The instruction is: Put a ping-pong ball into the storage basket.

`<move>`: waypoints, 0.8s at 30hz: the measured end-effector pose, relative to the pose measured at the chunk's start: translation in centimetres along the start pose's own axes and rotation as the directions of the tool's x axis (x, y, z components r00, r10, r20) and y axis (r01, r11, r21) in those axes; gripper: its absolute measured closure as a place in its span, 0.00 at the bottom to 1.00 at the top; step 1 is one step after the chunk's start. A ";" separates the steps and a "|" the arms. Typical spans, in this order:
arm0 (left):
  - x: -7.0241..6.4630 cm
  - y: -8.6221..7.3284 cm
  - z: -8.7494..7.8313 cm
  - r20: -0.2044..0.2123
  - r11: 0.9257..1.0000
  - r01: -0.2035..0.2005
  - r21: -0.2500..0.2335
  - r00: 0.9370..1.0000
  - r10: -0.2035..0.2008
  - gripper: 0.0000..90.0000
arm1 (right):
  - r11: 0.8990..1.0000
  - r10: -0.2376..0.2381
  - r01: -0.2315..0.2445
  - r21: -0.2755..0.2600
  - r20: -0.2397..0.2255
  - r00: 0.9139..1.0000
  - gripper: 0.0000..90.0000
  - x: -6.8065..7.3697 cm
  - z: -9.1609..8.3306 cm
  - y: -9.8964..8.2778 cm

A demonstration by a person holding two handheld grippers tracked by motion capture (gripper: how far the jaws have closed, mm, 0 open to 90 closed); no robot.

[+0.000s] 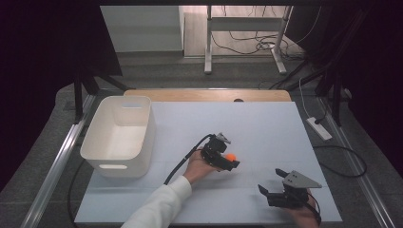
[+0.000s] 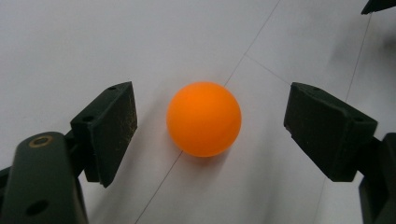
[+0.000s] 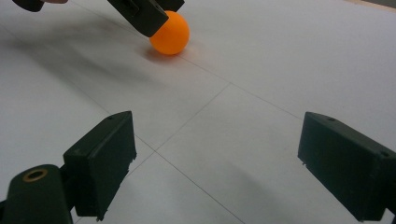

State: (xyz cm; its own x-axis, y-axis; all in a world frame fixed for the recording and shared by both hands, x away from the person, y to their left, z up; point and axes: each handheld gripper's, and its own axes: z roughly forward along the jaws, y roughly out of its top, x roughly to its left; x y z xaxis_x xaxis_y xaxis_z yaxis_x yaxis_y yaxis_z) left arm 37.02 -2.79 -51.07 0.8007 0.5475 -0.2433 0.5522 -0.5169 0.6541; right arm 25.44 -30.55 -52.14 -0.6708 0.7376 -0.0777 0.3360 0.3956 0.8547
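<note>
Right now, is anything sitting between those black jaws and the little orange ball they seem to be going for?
Nothing visible. The small orange ball lies on the white table top, between the open jaws of the left gripper, with bare surface showing on both sides of it. The pads do not touch it yet.

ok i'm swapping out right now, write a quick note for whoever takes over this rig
Left gripper: open, fingers on either side of the small orange plastic ball without touching it. The ball rests on the white table sheet, about mid-table.
Right gripper: open, nothing between its fingers, resting low near the front right corner of the sheet.
White plastic bin: on the left side of the table; nothing visible inside it from the high view.
Done: left gripper lined up around the ball.
Left: close on the ball and lift it; the bin looks like the likely drop spot.
</note>
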 end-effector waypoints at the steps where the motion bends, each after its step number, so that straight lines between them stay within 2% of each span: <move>1: 0.1 0.0 0.2 -0.002 1.000 -0.006 0.010 1.000 0.006 0.20 | 1.000 0.001 -0.001 0.001 0.001 1.000 0.12 0.0 0.0 0.0; 8: 0.3 -0.1 0.9 -0.002 1.000 0.003 0.026 1.000 -0.003 0.22 | 1.000 0.002 -0.002 -0.001 0.002 1.000 0.12 0.0 0.0 0.0; 11: 0.4 -0.1 0.9 -0.011 0.999 -0.005 0.041 1.000 0.005 0.30 | 1.000 0.002 -0.002 0.003 0.005 1.000 0.12 0.0 0.0 -0.1; 13: 0.4 -0.1 0.8 -0.018 0.999 -0.012 0.048 1.000 0.012 0.32 | 1.000 0.002 -0.002 0.003 0.006 1.000 0.12 0.0 0.0 -0.1; 17: 0.5 -0.1 0.8 -0.004 0.999 -0.011 0.041 1.000 0.011 0.50 | 1.000 0.003 -0.003 0.003 0.006 1.000 0.12 0.0 0.0 -0.1; 18: 0.4 -0.1 0.7 -0.005 0.999 -0.028 0.046 1.000 0.028 0.54 | 1.000 0.003 -0.003 0.002 0.006 1.000 0.12 0.0 0.0 -0.1; 24: 0.2 -0.1 0.2 -0.009 0.998 -0.050 0.034 0.999 0.051 0.56 | 1.000 0.001 -0.001 0.006 0.009 1.000 0.12 0.0 0.0 -0.1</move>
State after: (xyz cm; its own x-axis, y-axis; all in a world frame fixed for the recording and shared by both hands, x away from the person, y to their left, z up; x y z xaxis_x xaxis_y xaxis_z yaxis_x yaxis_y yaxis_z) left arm 37.17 -2.83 -51.32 0.8254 0.5266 -0.2035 0.5188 -0.5657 0.6410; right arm 25.40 -30.64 -52.19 -0.6644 0.7429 -0.0814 0.3409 0.3982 0.8516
